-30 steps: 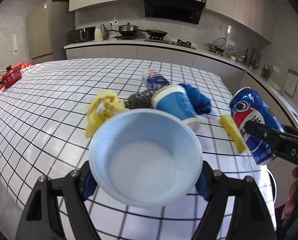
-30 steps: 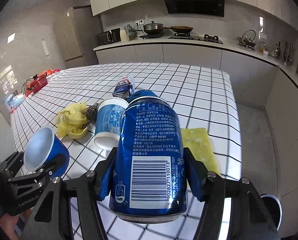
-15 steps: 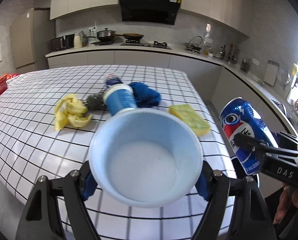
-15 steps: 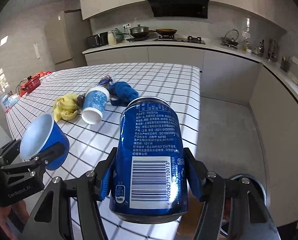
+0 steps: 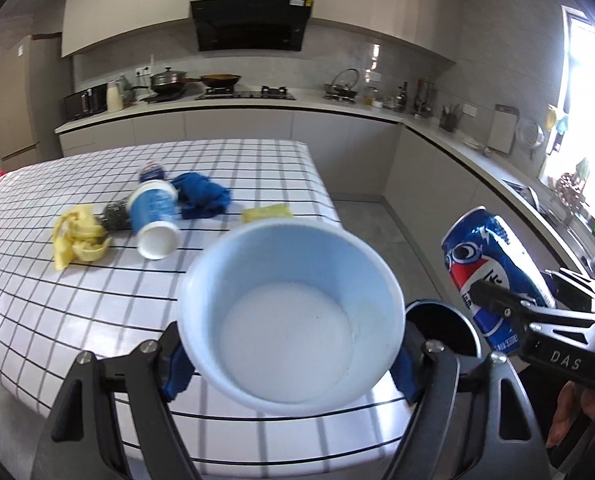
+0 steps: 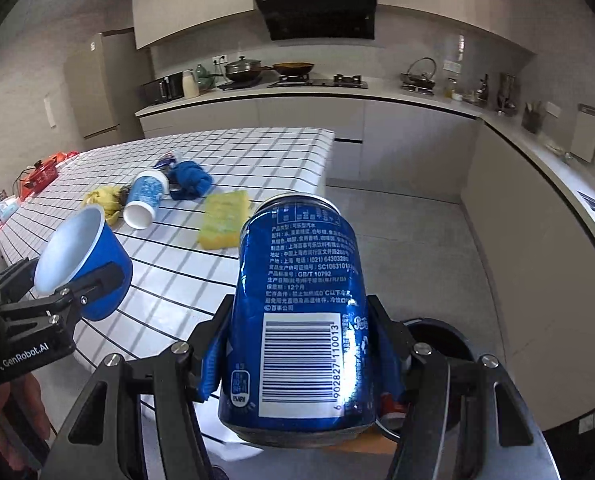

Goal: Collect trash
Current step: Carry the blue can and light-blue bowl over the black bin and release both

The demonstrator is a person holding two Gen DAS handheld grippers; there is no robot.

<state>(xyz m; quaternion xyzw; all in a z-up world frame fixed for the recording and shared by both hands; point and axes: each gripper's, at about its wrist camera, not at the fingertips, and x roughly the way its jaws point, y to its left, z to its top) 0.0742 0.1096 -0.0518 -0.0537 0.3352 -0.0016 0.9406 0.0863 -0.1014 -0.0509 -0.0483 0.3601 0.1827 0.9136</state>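
Two handheld claws, side by side, both angled downward. Left claw clamped on a blue cup, blue pads pressing its sides, open mouth facing the camera. Right claw clamped on a blue can, pads tight against both sides, can tilted away with its barcode toward the lens. Fingers of the right hand wrapped under its claw's body; left hand partly visible beneath its own.

Left gripper clamps the blue cup over the table's near edge; blue can held right.
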